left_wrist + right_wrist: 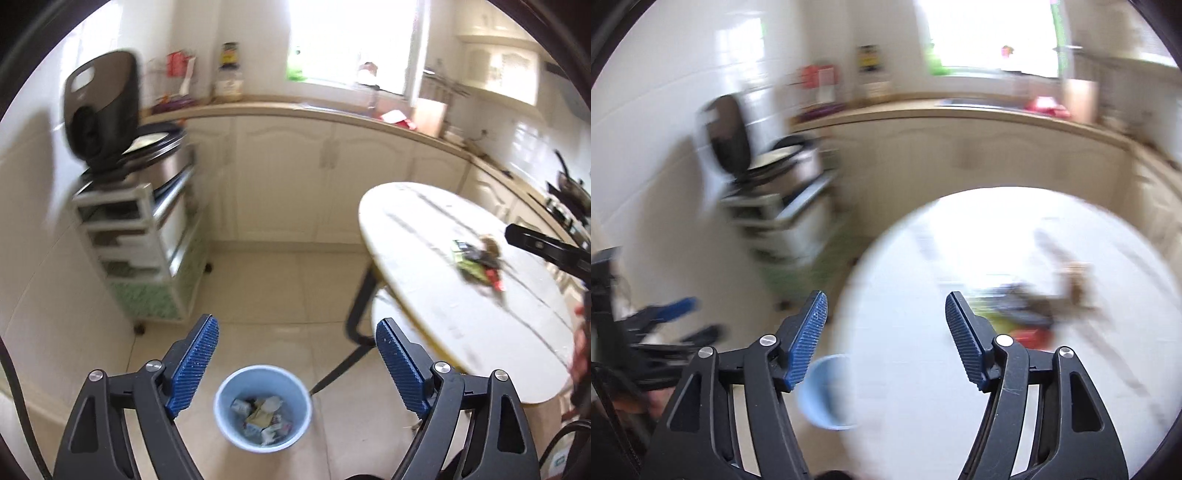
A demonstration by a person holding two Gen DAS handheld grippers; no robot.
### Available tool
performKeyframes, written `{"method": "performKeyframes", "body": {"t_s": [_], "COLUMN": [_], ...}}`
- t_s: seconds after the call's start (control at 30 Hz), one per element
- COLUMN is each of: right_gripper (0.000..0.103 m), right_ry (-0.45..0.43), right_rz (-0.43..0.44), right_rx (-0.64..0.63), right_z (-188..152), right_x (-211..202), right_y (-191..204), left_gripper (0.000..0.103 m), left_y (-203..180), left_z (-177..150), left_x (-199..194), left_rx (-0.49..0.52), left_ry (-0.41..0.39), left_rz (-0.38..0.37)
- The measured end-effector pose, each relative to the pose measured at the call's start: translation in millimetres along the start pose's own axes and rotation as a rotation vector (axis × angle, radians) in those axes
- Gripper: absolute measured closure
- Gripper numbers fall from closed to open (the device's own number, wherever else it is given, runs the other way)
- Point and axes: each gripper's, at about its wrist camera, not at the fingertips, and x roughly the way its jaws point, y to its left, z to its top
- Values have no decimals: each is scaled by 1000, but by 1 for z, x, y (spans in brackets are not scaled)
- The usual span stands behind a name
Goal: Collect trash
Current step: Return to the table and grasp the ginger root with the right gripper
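A light blue bin stands on the tiled floor, holding several crumpled wrappers. My left gripper hangs above it, open, nothing between its blue pads. To the right, a small heap of trash lies on the round white table. My right gripper is open and empty over the table's near edge; this view is blurred. The trash heap lies just right of its right finger. The bin shows partly below the table edge. The left gripper appears at far left.
A wheeled drawer cart with an open rice cooker on top stands by the left wall. Cream cabinets and a counter run along the back under a window. A stove with pans is at far right. Black table legs stand near the bin.
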Motion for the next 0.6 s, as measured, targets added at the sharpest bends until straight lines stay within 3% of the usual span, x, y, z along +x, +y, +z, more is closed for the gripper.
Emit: {"method": "performKeyframes", "body": {"t_s": [0.1,0.2,0.43,0.6], "right_gripper": [35,35,36,37], "right_ry": [42,117,209,211], "right_rz": [-133,-183,-163,-144], "right_rx": [57,135,173,184], "right_z": [4,6,10,12], "right_x": [6,25,73,92], "right_y": [-61,-114,-160,-172], "left_gripper": [16,16,15,15], "left_y": [-22,-44,-88,-107], "left_z": [8,17,51,65], "left_x": [6,17,63,89], "left_rx": [41,90,186,212], "left_ry": [-1,6,52,85], "left_rz": [-30,-57,-115,-157]}}
